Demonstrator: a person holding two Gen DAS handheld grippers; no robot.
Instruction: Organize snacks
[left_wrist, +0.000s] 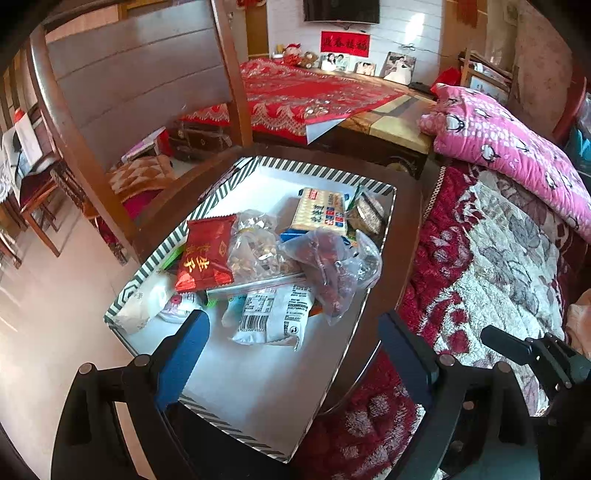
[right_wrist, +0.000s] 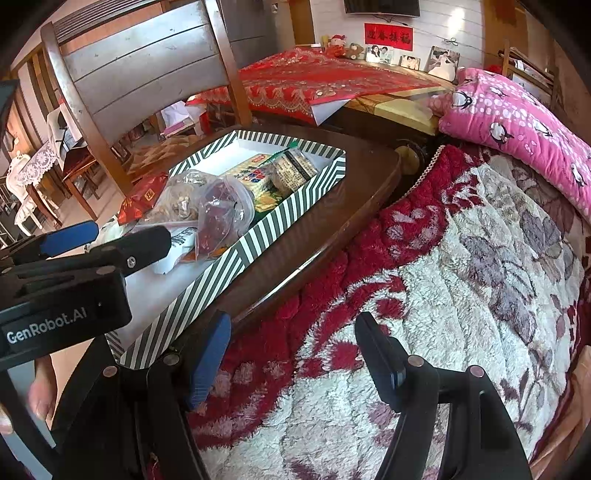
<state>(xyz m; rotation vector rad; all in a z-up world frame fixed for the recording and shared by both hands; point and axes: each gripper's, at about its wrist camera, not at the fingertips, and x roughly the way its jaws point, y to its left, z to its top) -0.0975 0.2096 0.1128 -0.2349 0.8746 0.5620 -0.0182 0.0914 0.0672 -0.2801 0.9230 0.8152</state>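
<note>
A striped box (left_wrist: 207, 206) with a white floor stands on a dark wooden table (left_wrist: 402, 229). A heap of snacks lies in it: a red packet (left_wrist: 207, 254), a clear bag of nuts (left_wrist: 255, 247), a clear bag of red dates (left_wrist: 328, 273), a cracker pack (left_wrist: 321, 212) and a white barcoded packet (left_wrist: 269, 314). My left gripper (left_wrist: 293, 319) hangs open over the box's near half, above the white packet and not touching it. Beside the box (right_wrist: 236, 254), my right gripper (right_wrist: 291, 323) is open and empty over the fleece blanket (right_wrist: 461, 277). The left gripper (right_wrist: 122, 234) also shows in the right wrist view.
A wooden chair back (left_wrist: 129, 81) rises behind the table. A bed with a red cover (left_wrist: 314, 88) lies beyond. A pink penguin quilt (left_wrist: 509, 136) sits on the red and white blanket (left_wrist: 498, 258) to the right. A person's hand (right_wrist: 40, 391) shows at lower left.
</note>
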